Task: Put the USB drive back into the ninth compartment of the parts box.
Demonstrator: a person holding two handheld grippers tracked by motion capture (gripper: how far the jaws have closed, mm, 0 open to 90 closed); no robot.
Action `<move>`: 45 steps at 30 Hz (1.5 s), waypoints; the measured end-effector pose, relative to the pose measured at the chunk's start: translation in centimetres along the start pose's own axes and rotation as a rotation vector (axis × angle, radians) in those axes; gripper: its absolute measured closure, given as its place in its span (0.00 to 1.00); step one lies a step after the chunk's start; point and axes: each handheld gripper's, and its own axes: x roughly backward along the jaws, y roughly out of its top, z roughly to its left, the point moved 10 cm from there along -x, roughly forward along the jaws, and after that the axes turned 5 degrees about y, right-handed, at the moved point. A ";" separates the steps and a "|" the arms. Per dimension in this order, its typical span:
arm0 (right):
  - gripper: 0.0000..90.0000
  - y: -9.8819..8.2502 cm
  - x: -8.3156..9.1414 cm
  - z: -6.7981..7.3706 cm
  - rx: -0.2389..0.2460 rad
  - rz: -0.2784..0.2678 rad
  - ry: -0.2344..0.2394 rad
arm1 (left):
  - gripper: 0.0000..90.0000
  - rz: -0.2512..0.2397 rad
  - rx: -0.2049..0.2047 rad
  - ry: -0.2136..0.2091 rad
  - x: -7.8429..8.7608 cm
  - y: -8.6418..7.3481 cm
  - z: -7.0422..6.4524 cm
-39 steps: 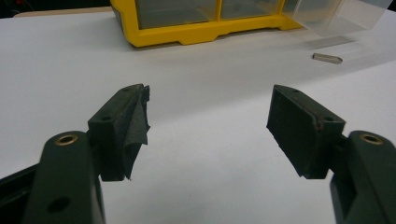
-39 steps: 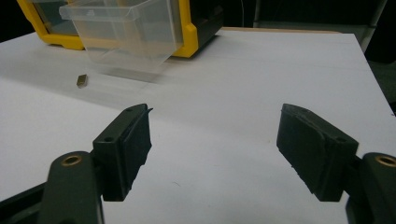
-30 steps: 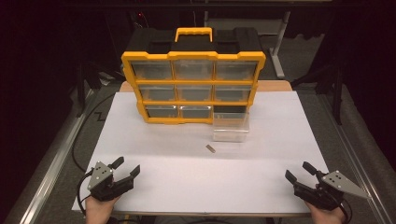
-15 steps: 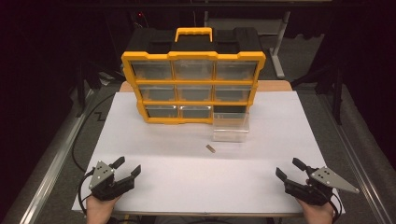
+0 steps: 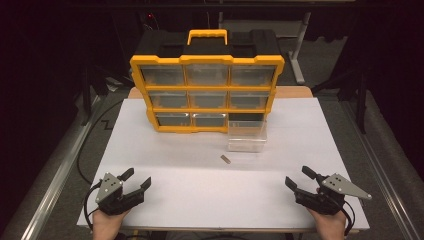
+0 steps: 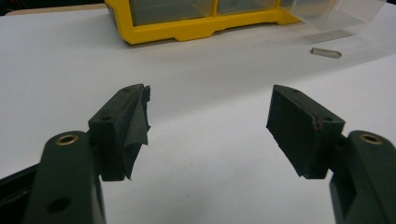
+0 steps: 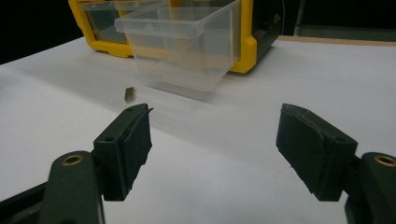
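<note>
A: How do the fingers stand?

B: Both pairs are spread with nothing between them. The left gripper [image 5: 134, 182] and right gripper [image 5: 299, 179] sit at the near corners of the white table [image 5: 200, 200].

A: And the small metal piece [image 5: 225, 159]?

B: It lies flat on the table, apart from both grippers, just before the clear drawer [image 5: 246, 136] pulled out of the yellow organizer's [image 5: 207, 60] bottom right slot.
</note>
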 end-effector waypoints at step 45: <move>0.30 1.0 -6.9 6.4 0.067 0.070 0.165 | 0.34 0.002 -0.021 -0.010 -0.2 0.1 -0.3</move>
